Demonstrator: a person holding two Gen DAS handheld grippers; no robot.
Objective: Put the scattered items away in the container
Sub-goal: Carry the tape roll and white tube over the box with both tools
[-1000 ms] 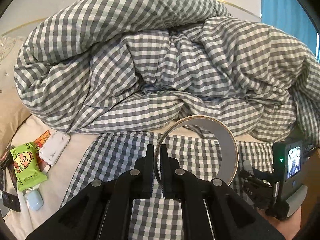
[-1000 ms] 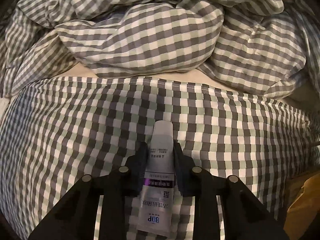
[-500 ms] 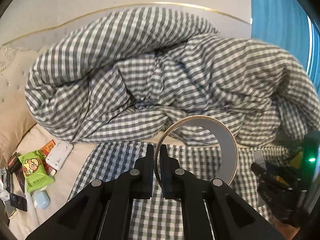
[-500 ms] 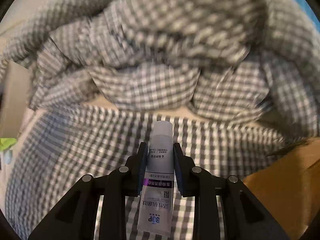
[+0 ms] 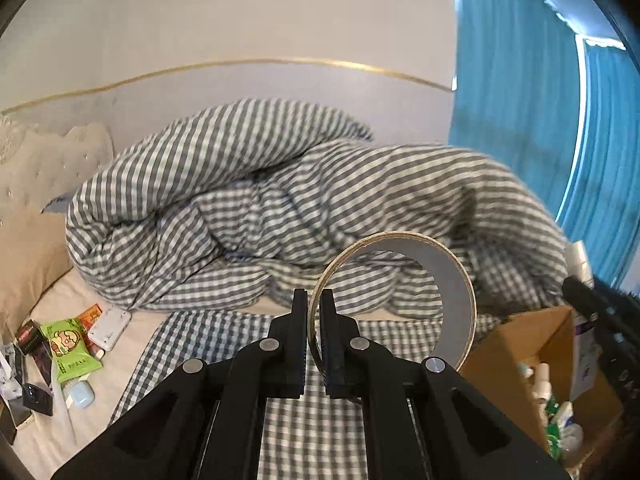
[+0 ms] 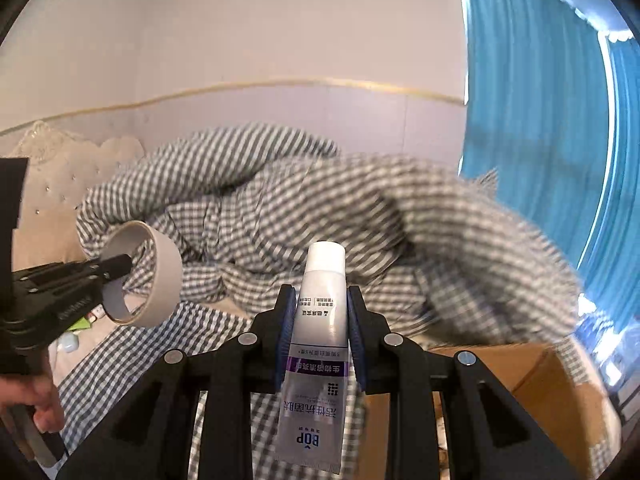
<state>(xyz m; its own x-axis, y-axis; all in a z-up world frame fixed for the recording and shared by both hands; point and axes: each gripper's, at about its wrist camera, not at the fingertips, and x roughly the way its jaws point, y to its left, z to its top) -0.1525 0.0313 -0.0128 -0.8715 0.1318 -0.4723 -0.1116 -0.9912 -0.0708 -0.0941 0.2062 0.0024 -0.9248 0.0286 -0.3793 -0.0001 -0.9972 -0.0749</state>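
Observation:
My left gripper [image 5: 314, 300] is shut on the wall of a tape roll [image 5: 452, 280], a thin ring held up above the checked sheet; the same tape roll [image 6: 160, 276] shows at the left of the right wrist view in the left gripper [image 6: 120, 266]. My right gripper [image 6: 320, 300] is shut on a white and purple tube [image 6: 320, 320], cap pointing away. The cardboard box [image 5: 516, 344] sits low at the right with several small bottles inside; in the right wrist view the box [image 6: 500, 364] lies just beyond the tube. The right gripper [image 5: 576, 284] enters the left wrist view at the right edge.
A bunched checked duvet [image 5: 280, 208] fills the bed's middle. Scattered items lie at the left: a green snack packet [image 5: 70, 348], a white flat device [image 5: 110, 328], a pale blue case [image 5: 82, 396]. A blue curtain [image 5: 540, 120] hangs at the right; a padded headboard [image 5: 36, 160] stands left.
Both grippers have risen and tilted up with their loads, so the wall, curtain and box have come into view. The tape roll and tube stay gripped.

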